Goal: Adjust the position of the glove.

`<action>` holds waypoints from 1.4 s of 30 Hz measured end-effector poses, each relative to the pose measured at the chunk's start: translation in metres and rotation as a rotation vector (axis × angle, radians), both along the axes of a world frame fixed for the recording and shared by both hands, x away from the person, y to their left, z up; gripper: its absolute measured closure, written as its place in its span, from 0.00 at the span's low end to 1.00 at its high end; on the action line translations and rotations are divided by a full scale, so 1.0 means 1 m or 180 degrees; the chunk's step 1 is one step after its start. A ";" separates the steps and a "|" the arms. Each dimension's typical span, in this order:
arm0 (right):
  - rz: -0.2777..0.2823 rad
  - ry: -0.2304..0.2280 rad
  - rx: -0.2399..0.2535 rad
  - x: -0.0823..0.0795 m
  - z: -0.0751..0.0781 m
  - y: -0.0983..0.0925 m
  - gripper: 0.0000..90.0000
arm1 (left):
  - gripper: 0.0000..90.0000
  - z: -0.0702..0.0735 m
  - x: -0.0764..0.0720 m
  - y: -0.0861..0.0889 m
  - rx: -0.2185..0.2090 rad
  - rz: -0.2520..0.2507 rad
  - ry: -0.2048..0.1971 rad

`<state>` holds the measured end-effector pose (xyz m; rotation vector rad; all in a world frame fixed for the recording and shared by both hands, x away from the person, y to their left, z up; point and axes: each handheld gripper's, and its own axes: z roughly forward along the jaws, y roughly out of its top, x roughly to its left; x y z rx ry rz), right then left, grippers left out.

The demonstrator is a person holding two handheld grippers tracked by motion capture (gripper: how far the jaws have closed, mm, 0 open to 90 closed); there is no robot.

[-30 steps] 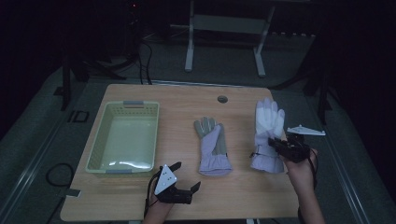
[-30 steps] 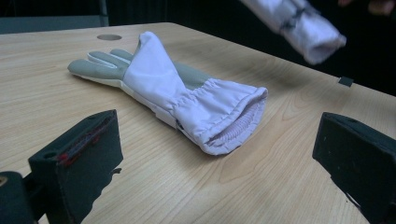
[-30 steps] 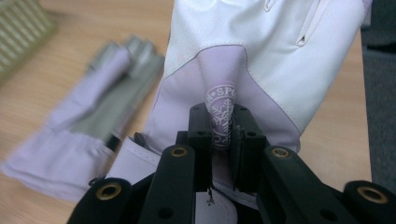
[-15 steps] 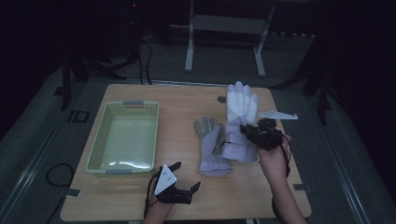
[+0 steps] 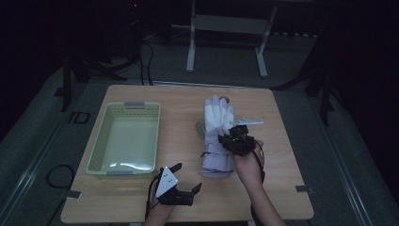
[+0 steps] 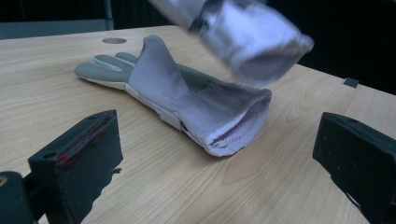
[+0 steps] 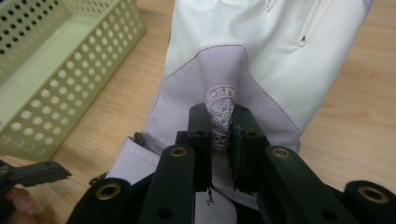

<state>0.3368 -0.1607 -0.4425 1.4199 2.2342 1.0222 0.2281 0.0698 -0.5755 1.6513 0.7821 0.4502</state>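
The right gripper (image 5: 234, 136), pinching a fold of the white glove (image 5: 218, 114), carries it leftward across the table from the right side. The glove now hangs directly above the grey-palmed glove (image 6: 177, 100), covering most of it from above, much closer to the left gripper (image 5: 181, 181).

I see a held glove (image 7: 261, 60) that is white over the fingers and pale lilac toward the cuff, with a round white printed emblem on the lilac. Under it lies a second glove (image 6: 187, 100), lilac with grey fingers and a white edge. Left of the gloves is a pale yellow-green basket (image 5: 124, 139) with dotted perforated walls and grey handles. My right gripper (image 7: 219, 140) is black with brass rivets. The table (image 5: 282, 141) is light wood grain.
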 end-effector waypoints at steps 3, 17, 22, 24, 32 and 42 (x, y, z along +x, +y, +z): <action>-0.0043 0.0057 -0.0116 0.005 -0.012 0.004 0.88 | 0.02 0.000 0.000 0.000 0.0016 0.0004 -0.0005; -0.0100 0.0376 -0.0288 0.027 -0.052 0.012 0.87 | 0.02 0.000 0.000 0.000 0.0030 0.0000 -0.0008; -0.0061 0.0443 -0.0236 0.031 -0.060 0.008 0.76 | 0.02 0.000 0.000 0.000 0.0028 0.0000 -0.0006; -0.0043 0.0418 -0.0217 0.031 -0.059 0.007 0.73 | 0.02 0.000 0.000 0.000 0.0023 -0.0001 -0.0001; 0.0165 0.0140 -0.0018 0.023 -0.042 -0.007 0.38 | 0.02 0.000 0.001 0.000 0.0035 -0.0005 0.0007; 0.0671 -0.0280 0.0284 0.016 -0.035 -0.032 0.15 | 0.02 0.000 0.000 -0.001 0.0050 0.0000 -0.0007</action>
